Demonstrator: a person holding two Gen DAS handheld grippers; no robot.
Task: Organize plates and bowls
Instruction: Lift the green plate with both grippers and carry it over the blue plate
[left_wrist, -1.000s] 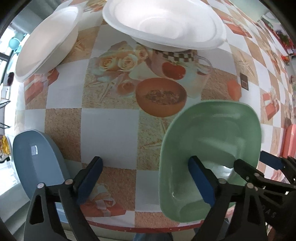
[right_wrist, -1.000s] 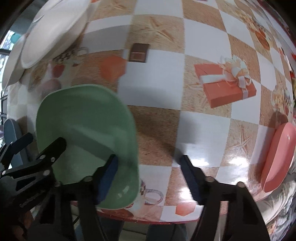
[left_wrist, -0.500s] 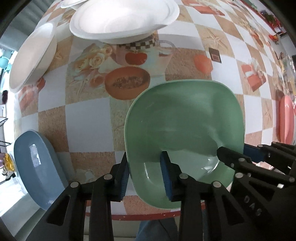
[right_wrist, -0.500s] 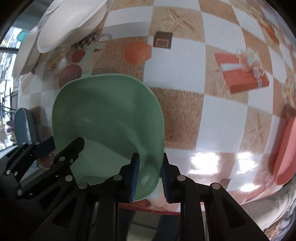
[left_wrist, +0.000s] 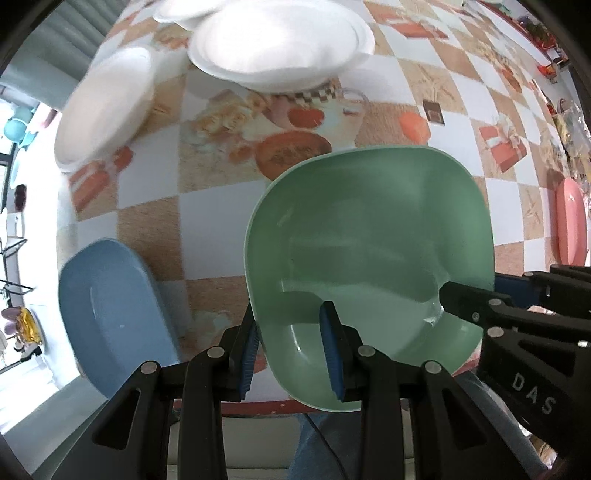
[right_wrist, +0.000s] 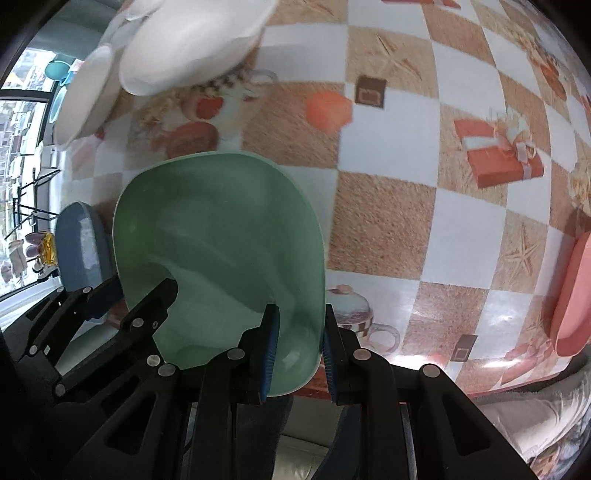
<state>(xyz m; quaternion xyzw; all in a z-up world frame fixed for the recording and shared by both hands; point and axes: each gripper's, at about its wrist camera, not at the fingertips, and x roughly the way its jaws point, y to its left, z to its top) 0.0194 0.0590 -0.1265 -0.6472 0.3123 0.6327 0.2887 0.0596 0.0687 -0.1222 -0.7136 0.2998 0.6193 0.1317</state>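
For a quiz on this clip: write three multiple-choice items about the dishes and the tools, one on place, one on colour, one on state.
1. Where does the blue dish lie relative to the green bowl in the left wrist view?
A. To its left
B. Inside it
C. To its right

2. What colour is the dish at the table's right edge?
A. Yellow
B. Pink
C. Black

3. How is the green bowl held?
A. By neither tool
B. By the left tool only
C. By both tools, one on each side of its rim

Answers:
1 A, the blue dish sits apart on the left.
2 B, it is plainly pink.
3 C, the left tool and the right tool each clamp the rim.
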